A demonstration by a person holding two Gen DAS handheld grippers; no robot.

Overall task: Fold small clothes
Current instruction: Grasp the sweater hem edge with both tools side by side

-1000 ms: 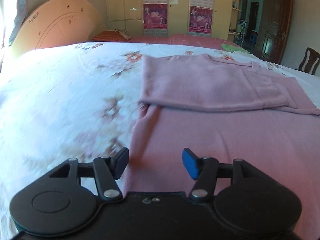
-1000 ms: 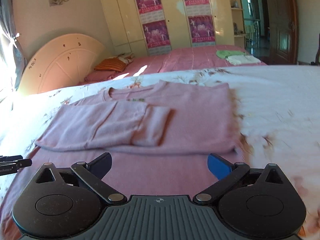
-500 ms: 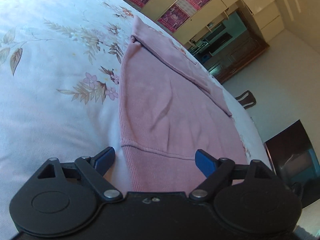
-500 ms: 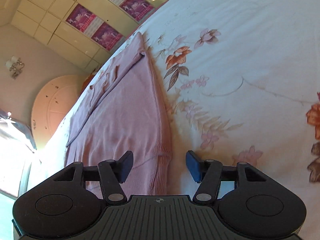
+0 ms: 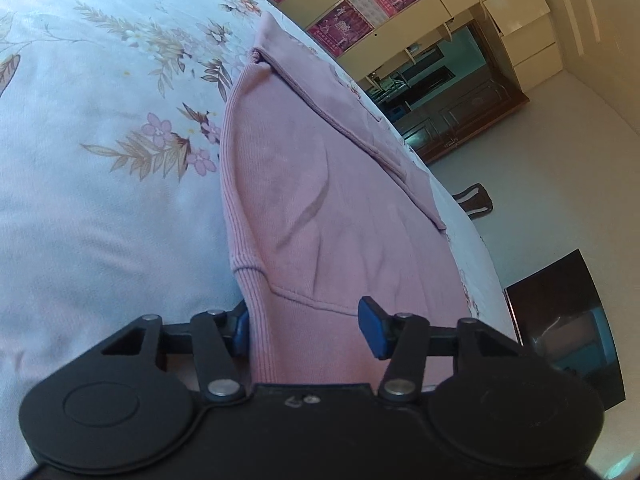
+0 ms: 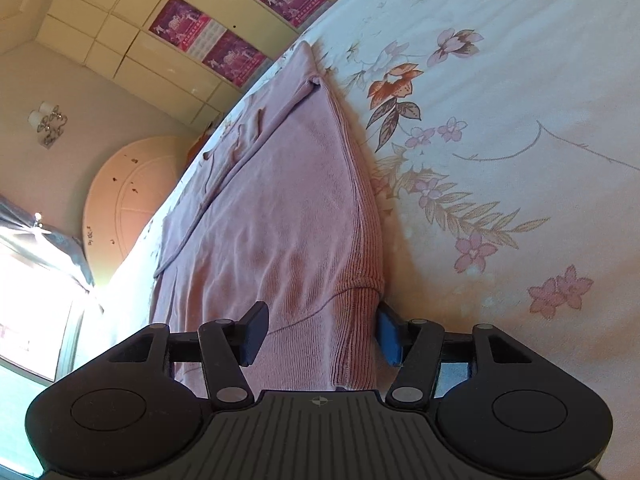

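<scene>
While pink sweater (image 5: 320, 216) hem is straddled lower centre in both views, left gripper (image 5: 306, 330) & right gripper (image 6: 320, 334) held wide, unclosed, floral bedsheet (image 5: 100, 184) beneath.

You're working over a bed (image 5: 88, 184) covered by a white sheet printed with flowers and leaves; directly on it lies a pink sweater (image 5: 320, 216), spread flat with its sleeves folded across the body, ribbed hem nearest you
</scene>
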